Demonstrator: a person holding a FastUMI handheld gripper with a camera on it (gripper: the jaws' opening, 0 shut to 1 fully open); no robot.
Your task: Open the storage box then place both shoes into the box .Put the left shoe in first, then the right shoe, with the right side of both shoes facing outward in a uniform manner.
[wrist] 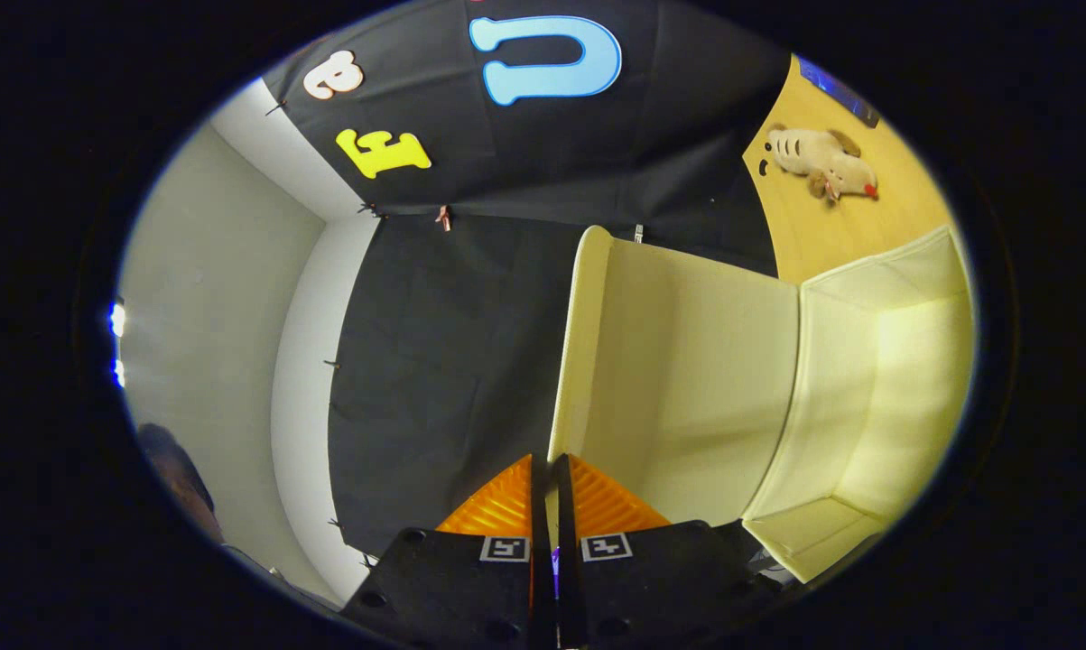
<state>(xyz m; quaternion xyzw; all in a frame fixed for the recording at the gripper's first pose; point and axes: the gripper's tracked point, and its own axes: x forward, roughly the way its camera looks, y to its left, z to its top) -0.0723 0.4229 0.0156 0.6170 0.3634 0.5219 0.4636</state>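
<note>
- The box (867, 379) lies open just past the fingers, and its inside looks bare. No shoe can be seen, so step 1 may be nearly done.
- The lid (678, 361) stands up, and its edge seems pinched in the claw (550, 469), whose 2 fingers are pressed nearly together.
- If the lid slips out, it could swing back and shut the box.

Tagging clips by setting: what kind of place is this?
Likely a staged recording booth, not a home: black cloth wall, plain white wall, wooden surface with plush toy. Gripper shut on open storage box's lid edge.
</note>
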